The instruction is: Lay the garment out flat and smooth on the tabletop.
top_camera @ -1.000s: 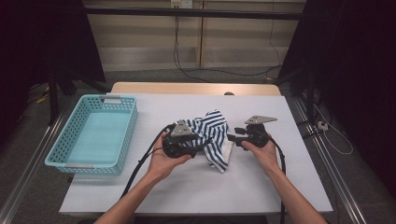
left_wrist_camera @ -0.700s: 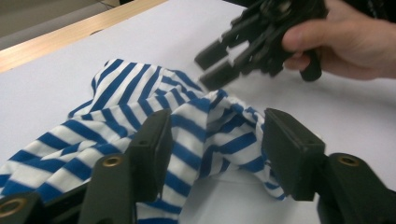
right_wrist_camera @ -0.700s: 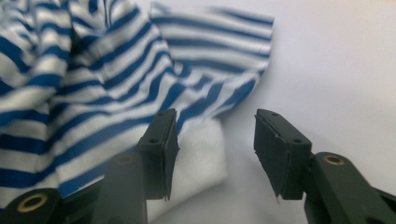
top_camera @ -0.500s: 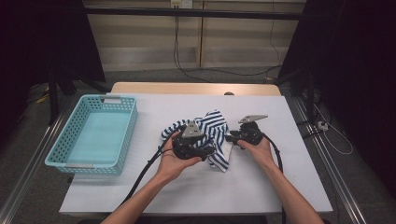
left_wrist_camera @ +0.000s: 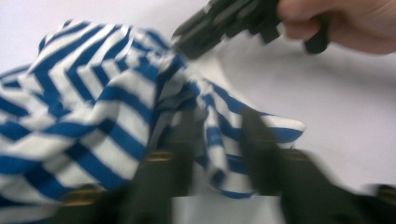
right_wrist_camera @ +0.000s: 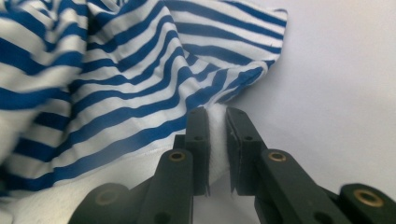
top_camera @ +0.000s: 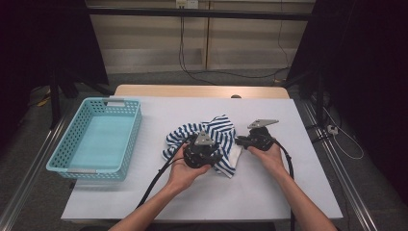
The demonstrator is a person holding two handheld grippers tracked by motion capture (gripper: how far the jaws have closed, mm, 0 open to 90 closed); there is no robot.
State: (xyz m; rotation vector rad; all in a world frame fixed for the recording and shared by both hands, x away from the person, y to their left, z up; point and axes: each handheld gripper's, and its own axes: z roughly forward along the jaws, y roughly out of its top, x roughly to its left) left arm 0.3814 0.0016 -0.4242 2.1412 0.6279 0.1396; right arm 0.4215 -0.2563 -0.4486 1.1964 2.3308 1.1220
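Striped cloth (top_camera: 211,137) bunched mid-counter (top_camera: 288,192), nearer the right edge than the basket (top_camera: 96,139) by the left edge. My left gripper (left_wrist_camera: 219,144) just closed, a fold of cloth pinched between its jaws. Right gripper (right_wrist_camera: 215,140) also just closed, clamped on the cloth's white hem.

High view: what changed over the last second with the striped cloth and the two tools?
The left tool slid rightward onto the striped cloth, and its jaws have just been closing on a fold. The right tool closed on the white edge. The basket and the table stayed put.
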